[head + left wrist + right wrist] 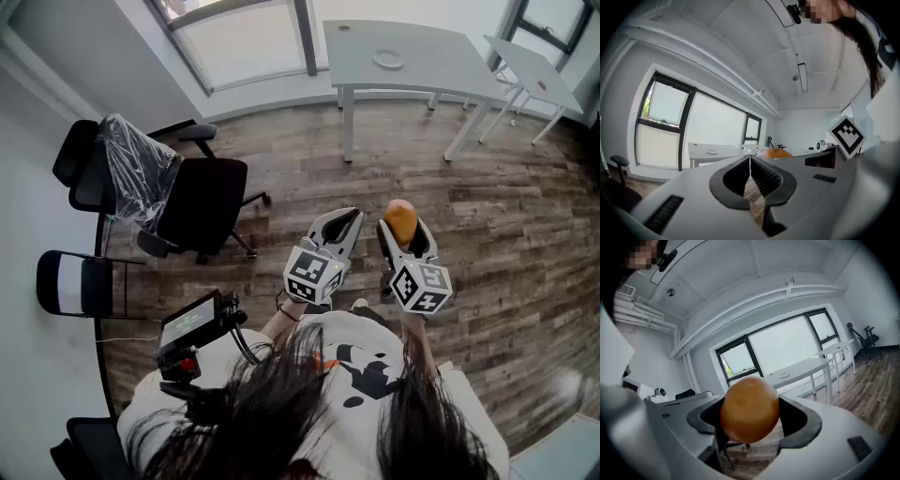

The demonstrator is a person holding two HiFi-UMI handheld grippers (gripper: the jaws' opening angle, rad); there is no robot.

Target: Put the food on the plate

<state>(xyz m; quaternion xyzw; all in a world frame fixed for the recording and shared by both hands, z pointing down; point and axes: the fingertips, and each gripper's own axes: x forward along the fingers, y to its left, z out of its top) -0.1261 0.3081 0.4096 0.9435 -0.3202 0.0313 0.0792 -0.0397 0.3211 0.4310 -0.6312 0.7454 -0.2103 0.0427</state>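
Fingers of the right gripper are spread wide and clasp a round, orange-brown piece of food between their dark ribbed pads. The food fills the gap and bulges up past the fingertips. It is held in the air in front of the person, over the wooden floor, and touches no furniture. Just beside it, the left gripper points the same way. Its fingers are clenched tip to tip, with nothing between them and only a sliver of floor showing through the hollow behind the tips. Each gripper carries its marker cube at the end nearest the person. The plate, small, round and pale, lies on a white surface near the window, well apart from the food and across a stretch of floor. A second white table stands just to the right of the first. To the left are a black office chair, another chair wrapped in clear plastic and a folding chair against the wall. Low in the head view are the person's dark hair and white shirt, with a small black device with a screen on the person's left.
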